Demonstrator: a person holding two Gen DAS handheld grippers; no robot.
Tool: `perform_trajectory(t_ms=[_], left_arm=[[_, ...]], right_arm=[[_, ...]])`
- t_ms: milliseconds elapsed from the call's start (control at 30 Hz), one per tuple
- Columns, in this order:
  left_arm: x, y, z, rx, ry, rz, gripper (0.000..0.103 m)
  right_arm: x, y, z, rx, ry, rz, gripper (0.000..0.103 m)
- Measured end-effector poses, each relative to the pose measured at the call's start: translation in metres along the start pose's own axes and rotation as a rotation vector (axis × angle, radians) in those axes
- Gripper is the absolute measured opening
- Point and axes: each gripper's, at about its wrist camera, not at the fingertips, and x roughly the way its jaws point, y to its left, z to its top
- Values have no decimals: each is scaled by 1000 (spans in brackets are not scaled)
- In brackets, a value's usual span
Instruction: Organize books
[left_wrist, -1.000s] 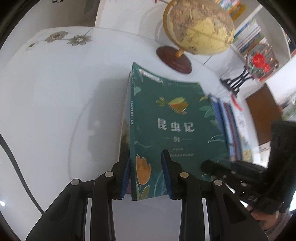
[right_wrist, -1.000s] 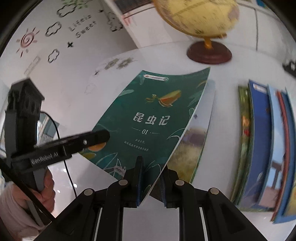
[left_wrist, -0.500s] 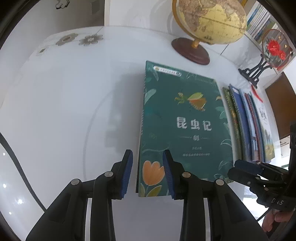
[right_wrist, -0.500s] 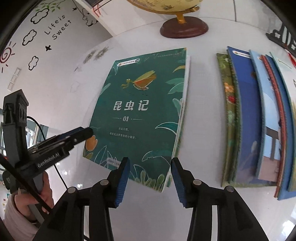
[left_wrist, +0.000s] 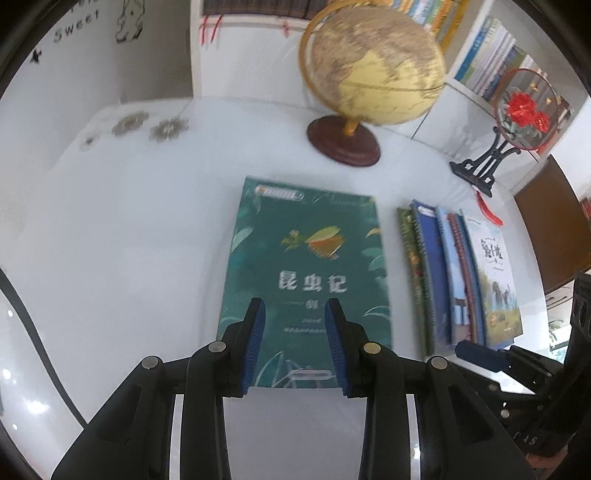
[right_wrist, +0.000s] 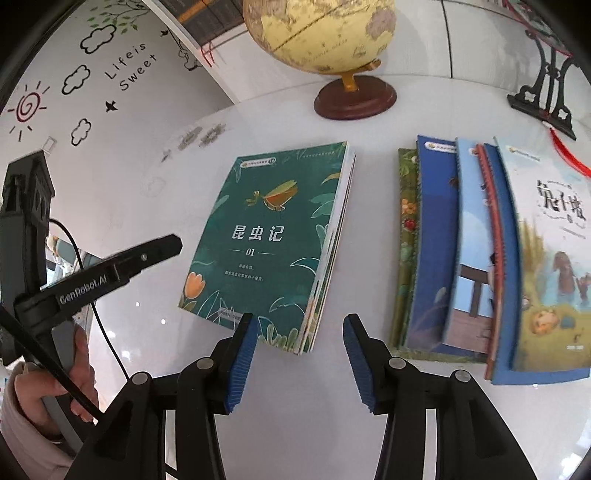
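A green book (left_wrist: 306, 266) with a bird and white Chinese title lies flat on the white table (left_wrist: 122, 236), on top of another book. It also shows in the right wrist view (right_wrist: 273, 236). My left gripper (left_wrist: 295, 314) is open and hovers above its near part. My right gripper (right_wrist: 299, 325) is open and empty above the green book's near right corner. A fanned row of several overlapping books (left_wrist: 458, 277) lies to its right, topped by a pale blue book with a rabbit (right_wrist: 550, 258). The left gripper (right_wrist: 110, 273) shows at left in the right wrist view.
A yellow globe on a dark red base (left_wrist: 343, 144) stands behind the books; it also shows in the right wrist view (right_wrist: 354, 99). A black stand with a round red-flower fan (left_wrist: 491, 162) stands at back right. Bookshelves (left_wrist: 487, 62) line the back wall.
Both grippers let go of the green book, which now lies flat on the book beneath it. Both have opened and drawn back and up from it.
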Motion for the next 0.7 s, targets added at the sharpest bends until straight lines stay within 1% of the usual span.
perform_trajectory(t_ms=[67, 200, 333, 467, 567, 700], left_arm=[[-10, -12, 4, 10, -16, 4, 31], [-27, -37, 11, 25, -54, 4, 31], [-39, -66, 16, 45, -74, 12, 31], [-49, -102, 20, 79, -93, 25, 32], [-54, -130, 21, 107, -108, 14, 32], [-54, -162, 23, 126, -108, -5, 32]], right_arm=[[-9, -2, 0, -6, -13, 2, 47], [-38, -9, -4, -38, -72, 3, 47], [-71, -17, -4, -93, -143, -16, 47], [-98, -32, -4, -117, -189, -34, 47], [-116, -47, -5, -117, -222, -40, 47], [-135, -72, -5, -89, -255, -50, 47]])
